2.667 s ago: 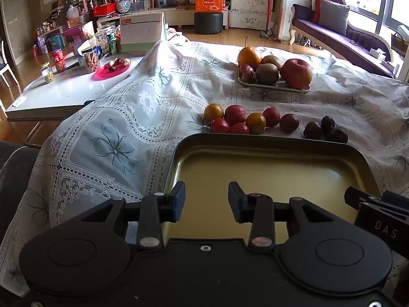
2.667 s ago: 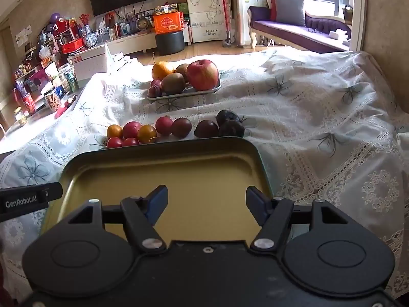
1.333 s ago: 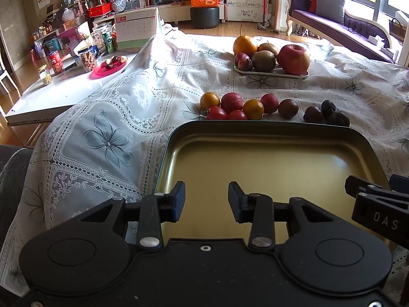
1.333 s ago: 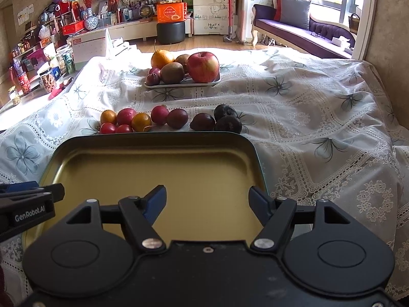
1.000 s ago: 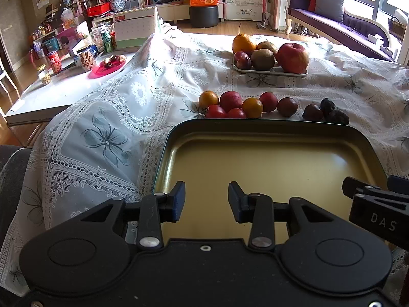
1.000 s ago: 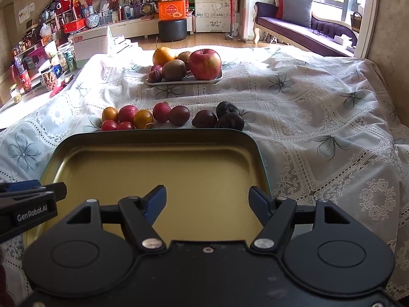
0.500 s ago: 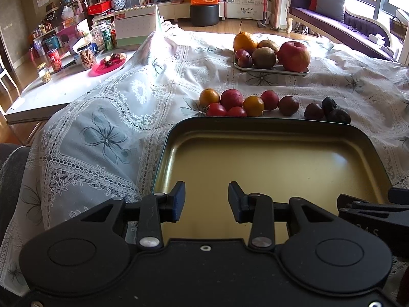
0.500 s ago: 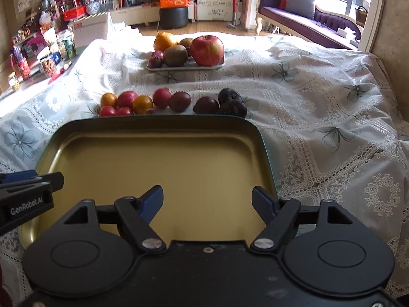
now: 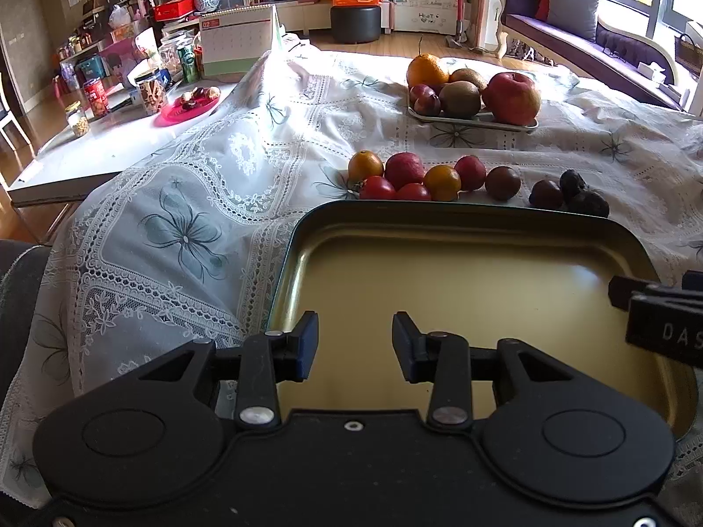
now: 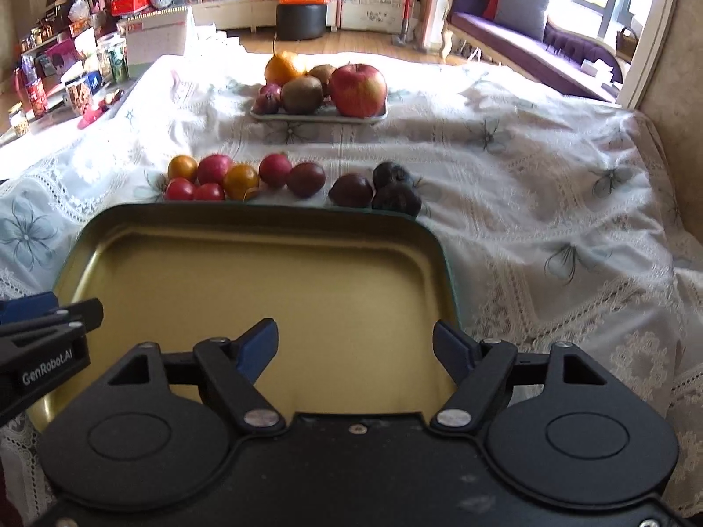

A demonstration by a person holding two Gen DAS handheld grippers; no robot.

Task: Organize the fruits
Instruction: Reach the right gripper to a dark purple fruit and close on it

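Observation:
An empty gold metal tray (image 9: 461, 281) (image 10: 263, 281) lies on the lace cloth right in front of both grippers. Behind its far rim sits a row of small fruits: orange and red ones (image 9: 404, 173) (image 10: 211, 175) at the left, dark plums (image 9: 567, 195) (image 10: 386, 189) at the right. Farther back, a small plate (image 9: 474, 119) (image 10: 316, 116) holds an apple (image 9: 512, 99) (image 10: 358, 90), kiwis, an orange and plums. My left gripper (image 9: 355, 347) is open and empty over the tray's near left part. My right gripper (image 10: 356, 347) is open wider and empty over the tray's near right part.
A white lace tablecloth (image 9: 197, 202) covers the table. At the left a bare table part carries jars, cans, a pink dish (image 9: 189, 107) and a calendar (image 9: 237, 39). A purple sofa (image 10: 527, 44) stands at the back right. A wall (image 10: 676, 88) is close on the right.
Both grippers have crept forward and dipped slightly over the tray. The right gripper's fingers have opened a little wider. The fruits have not moved.

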